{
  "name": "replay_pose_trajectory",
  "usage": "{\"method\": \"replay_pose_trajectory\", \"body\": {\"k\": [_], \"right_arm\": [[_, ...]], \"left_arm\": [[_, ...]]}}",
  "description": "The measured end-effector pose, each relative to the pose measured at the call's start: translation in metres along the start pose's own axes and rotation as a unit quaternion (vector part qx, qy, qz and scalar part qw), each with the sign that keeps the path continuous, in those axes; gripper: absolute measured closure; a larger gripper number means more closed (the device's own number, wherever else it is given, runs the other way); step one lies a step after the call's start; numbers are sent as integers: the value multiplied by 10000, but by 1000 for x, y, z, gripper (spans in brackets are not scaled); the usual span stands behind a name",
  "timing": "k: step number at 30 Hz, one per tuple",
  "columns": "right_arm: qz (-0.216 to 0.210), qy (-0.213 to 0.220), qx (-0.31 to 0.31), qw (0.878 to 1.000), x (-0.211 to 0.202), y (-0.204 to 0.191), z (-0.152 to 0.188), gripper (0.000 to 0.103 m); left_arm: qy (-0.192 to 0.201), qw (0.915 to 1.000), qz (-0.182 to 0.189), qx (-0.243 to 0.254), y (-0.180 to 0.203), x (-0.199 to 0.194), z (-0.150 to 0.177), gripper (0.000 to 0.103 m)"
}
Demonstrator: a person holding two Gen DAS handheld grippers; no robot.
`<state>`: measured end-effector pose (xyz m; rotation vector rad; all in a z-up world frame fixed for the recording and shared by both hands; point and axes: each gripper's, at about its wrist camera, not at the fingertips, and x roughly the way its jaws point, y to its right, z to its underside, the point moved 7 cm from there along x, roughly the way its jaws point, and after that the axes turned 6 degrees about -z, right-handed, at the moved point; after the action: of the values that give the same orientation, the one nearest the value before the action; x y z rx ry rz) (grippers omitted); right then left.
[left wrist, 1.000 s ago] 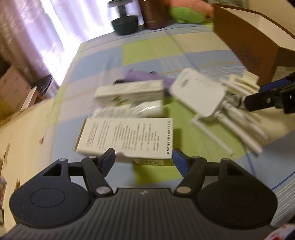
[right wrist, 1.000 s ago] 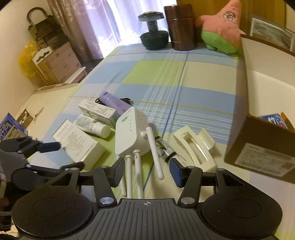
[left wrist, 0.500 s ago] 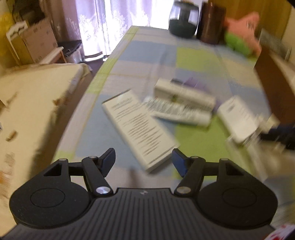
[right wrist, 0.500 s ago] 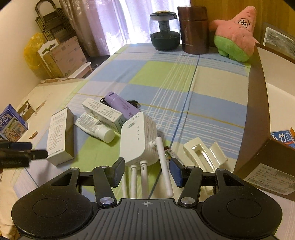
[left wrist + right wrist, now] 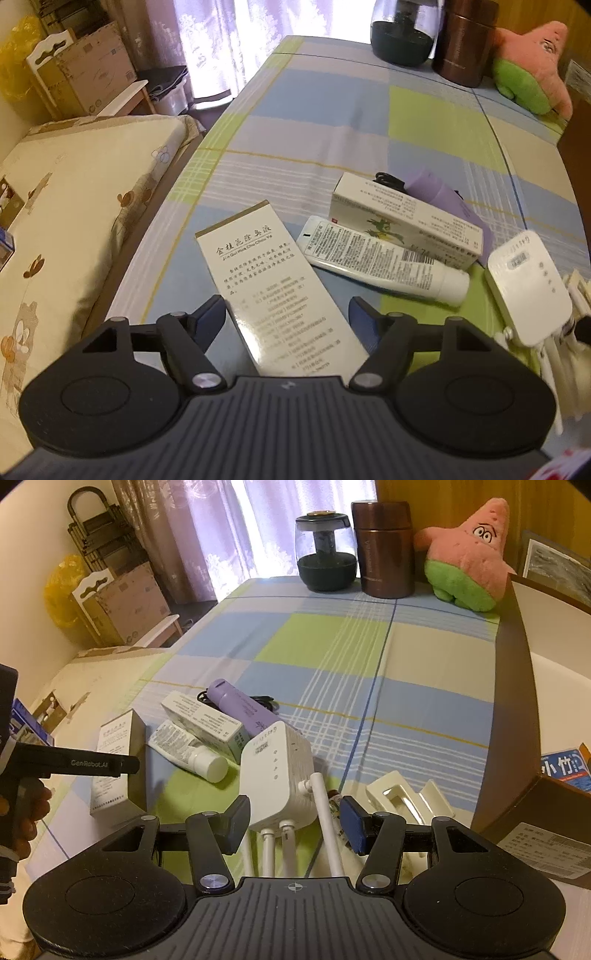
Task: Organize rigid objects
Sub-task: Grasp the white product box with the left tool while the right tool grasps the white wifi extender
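The left gripper (image 5: 286, 314), jaws opening, straddles the tall white cardboard carton with printed text (image 5: 273, 291) lying on the checked surface (image 5: 332, 122), pads not pressing. The right gripper (image 5: 295, 821) hangs released over the white plastic router (image 5: 277, 775).

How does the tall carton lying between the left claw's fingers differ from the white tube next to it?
The carton is a flat-faced rectangular box with sharp edges; the tube is rounded, tapering to a flat crimped end. The carton is plainly larger and has cream faces with sparse text; the tube is white with dense print, a barcode and a round cap. The carton lies alone; the tube rests against a smaller box. Both lie flat on the checked cloth.
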<state>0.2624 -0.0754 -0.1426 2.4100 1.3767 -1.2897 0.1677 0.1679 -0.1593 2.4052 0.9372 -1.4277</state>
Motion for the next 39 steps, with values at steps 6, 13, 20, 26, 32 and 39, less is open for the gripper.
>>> {"method": "replay_pose_trajectory", "body": {"k": [6, 13, 20, 26, 32, 39], "right_arm": [[-19, -9, -240, 9997, 9, -11, -2, 52], [231, -96, -935, 9953, 34, -27, -7, 37], [676, -271, -1818, 9806, 65, -39, -4, 37], [894, -364, -2384, 9664, 84, -42, 6, 44], [462, -338, -2202, 9738, 74, -46, 11, 48], [-297, -646, -1309, 9888, 56, -49, 25, 48]], "left_arm": [[46, 9991, 127, 408, -5, -8, 16, 39], [-104, 9989, 181, 411, -10, -6, 26, 41], [-12, 9987, 96, 506, -5, 4, 14, 40], [3, 9984, 45, 564, -4, 9, 12, 40], [-69, 9979, 199, 609, -3, 0, 23, 43], [-376, 9958, 484, 679, 8, -20, 55, 47]]}}
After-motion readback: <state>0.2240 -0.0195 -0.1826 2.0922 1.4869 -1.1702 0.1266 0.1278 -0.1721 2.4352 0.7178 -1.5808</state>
